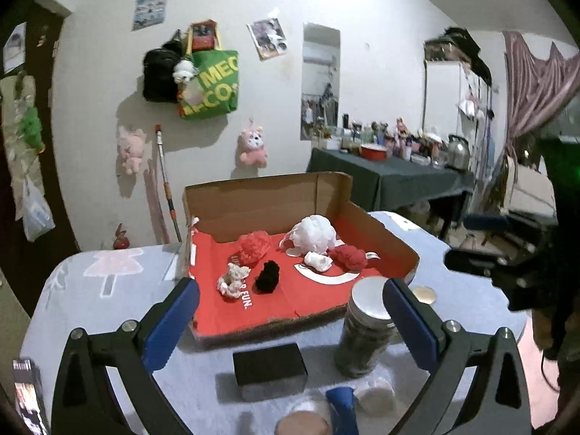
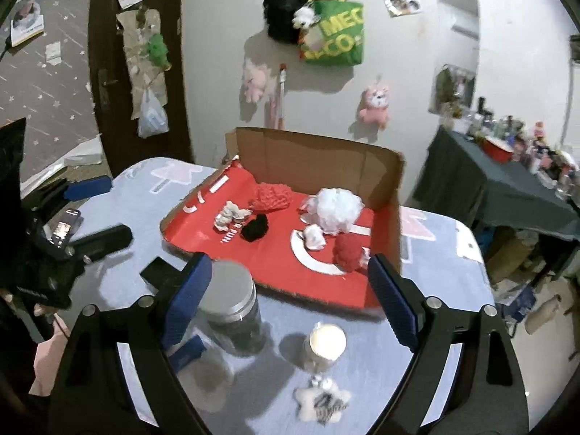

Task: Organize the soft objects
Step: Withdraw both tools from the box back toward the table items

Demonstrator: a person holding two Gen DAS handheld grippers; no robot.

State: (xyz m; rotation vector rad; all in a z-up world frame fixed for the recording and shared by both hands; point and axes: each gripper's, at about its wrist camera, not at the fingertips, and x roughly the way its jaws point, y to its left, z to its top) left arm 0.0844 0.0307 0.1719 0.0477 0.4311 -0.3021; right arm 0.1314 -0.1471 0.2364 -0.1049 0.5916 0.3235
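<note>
Soft balls point(image 1: 314, 233) lie in cardboard box point(image 1: 377, 224); left tongs point(image 1: 290, 322) and right tongs point(image 2: 290, 293) gape empty above bench point(image 1: 108, 311), foreground items blurred.

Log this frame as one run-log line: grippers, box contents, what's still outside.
left gripper: open, empty | right gripper: open, empty | cardboard box: six soft items inside | star-shaped plush: on table outside box

Lived-in home: wall-hung plush toys point(image 1: 252, 146), curtain point(image 1: 536, 83).
</note>
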